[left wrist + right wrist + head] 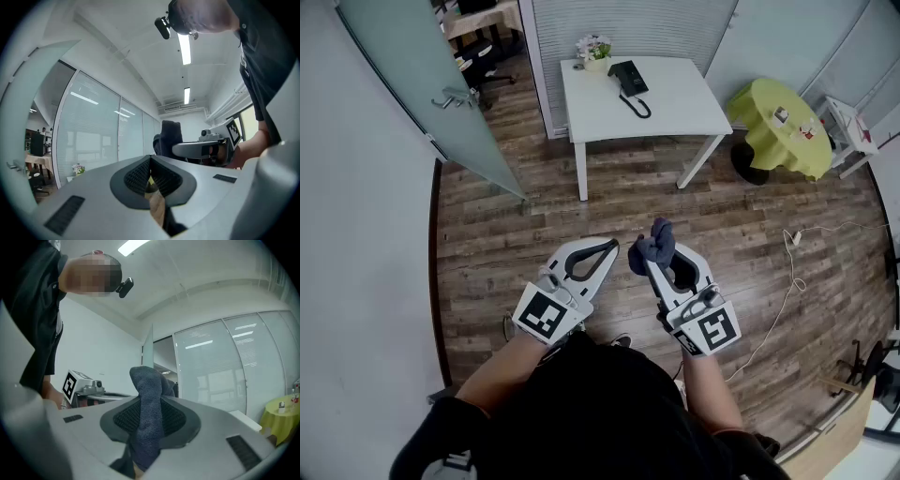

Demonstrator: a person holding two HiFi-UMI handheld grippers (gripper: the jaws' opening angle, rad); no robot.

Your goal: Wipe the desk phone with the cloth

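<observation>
**Well short of the desk, cloth clamped in the right gripper**

Both grippers are held side by side in front of the person, who stands on the brown wood-plank floor [534,216].

The right gripper [661,259] is clenched on a dark blue-grey terry cloth [654,246]. In the right gripper view the cloth [149,397] runs up between the two black ribbed pads [176,420] and sticks out bunched above the tips of the right gripper [147,414].

The left gripper [614,247] is closed on nothing. In the left gripper view its tips [151,161] meet, with only a thin wedge of floor showing between the pads lower down. That view also shows the right gripper [206,149] with the cloth [169,136] just beside it.

The black corded desk phone [628,77] lies on the white rectangular desk [675,108], well apart from both grippers, near the desk's far edge. A small pot of white flowers [594,49] stands just beside the phone.

To the right of the desk is a round table under a yellow-green cover [778,127], and a white cable [787,281] trails over the floor. A frosted glass door [431,84] stands open at the left.
</observation>
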